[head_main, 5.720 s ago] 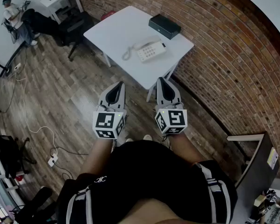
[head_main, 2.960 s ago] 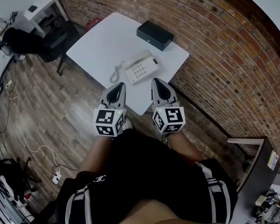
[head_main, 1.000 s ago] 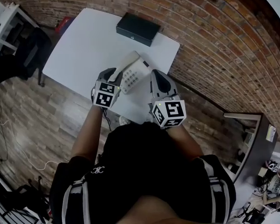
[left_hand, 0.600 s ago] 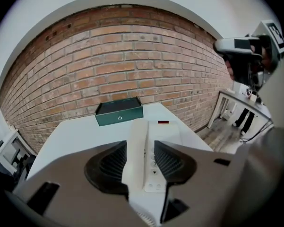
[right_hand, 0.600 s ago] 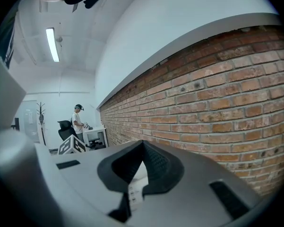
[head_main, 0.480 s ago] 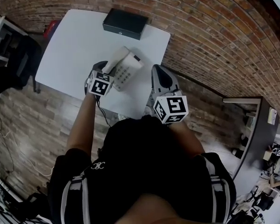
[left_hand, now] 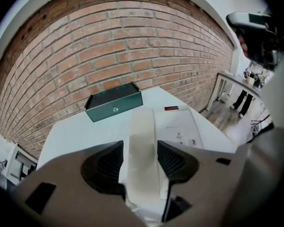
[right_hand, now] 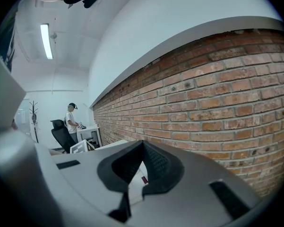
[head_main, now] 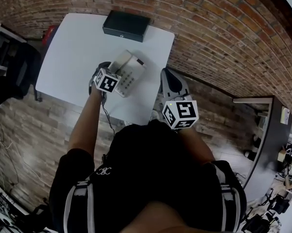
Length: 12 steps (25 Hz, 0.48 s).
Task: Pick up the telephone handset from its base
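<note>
Handset: the cream handset [left_hand: 142, 150] lies in its cradle on the left side of the telephone base [left_hand: 179, 129], on the white table [head_main: 68, 57] in front of the brick wall [left_hand: 132, 41].
Left gripper: our left gripper [left_hand: 141, 163] straddles the handset's near end. Its jaws have just been opening and now stand wide, a black pad on either side. We judge nothing is clamped yet.
Right gripper: our right gripper [head_main: 166, 76] hovers over the table's right edge, well apart from the phone, jaws together on nothing.
Risk, grip: we're at one end, not the middle. If we close here, the far end may droop or twist out of the pads as we lift.
Risk, base: the base is light and unheld. A tilted pull could drag it along or shove it toward the dark box [left_hand: 114, 107].
Risk, alignment: if one pad lands first, the handset gets nudged sideways off the cradle.
Since a second ago: the left gripper has dropped down over the handset. The right has barely shifted.
</note>
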### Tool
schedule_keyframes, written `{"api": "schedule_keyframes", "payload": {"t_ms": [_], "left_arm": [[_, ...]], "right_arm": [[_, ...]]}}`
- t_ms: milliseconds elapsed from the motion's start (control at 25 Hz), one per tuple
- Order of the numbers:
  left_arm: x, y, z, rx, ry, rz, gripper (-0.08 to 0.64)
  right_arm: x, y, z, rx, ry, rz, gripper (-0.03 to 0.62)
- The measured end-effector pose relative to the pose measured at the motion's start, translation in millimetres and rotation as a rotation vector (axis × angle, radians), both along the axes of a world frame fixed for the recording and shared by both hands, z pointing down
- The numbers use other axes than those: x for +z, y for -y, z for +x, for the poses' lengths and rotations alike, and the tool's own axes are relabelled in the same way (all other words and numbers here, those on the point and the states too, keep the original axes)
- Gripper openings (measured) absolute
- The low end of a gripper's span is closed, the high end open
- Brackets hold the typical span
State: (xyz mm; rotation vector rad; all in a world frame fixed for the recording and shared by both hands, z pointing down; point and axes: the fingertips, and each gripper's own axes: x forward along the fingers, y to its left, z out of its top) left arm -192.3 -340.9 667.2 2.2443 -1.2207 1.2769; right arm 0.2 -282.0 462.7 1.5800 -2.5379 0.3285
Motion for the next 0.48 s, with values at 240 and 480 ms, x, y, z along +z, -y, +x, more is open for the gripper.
{"api": "schedule_keyframes", "payload": {"t_ms": [240, 480], "left_arm": [[10, 11, 3, -0.045, -0.039, -0.066, 0.212], [20, 17, 9, -0.036, -0.020, -0.121, 0.213]], "right_arm": [[1, 2, 7, 0.013, -0.007, -0.008, -0.003], [1, 4, 16, 0.023, -0.008, -0.011, -0.003]]}}
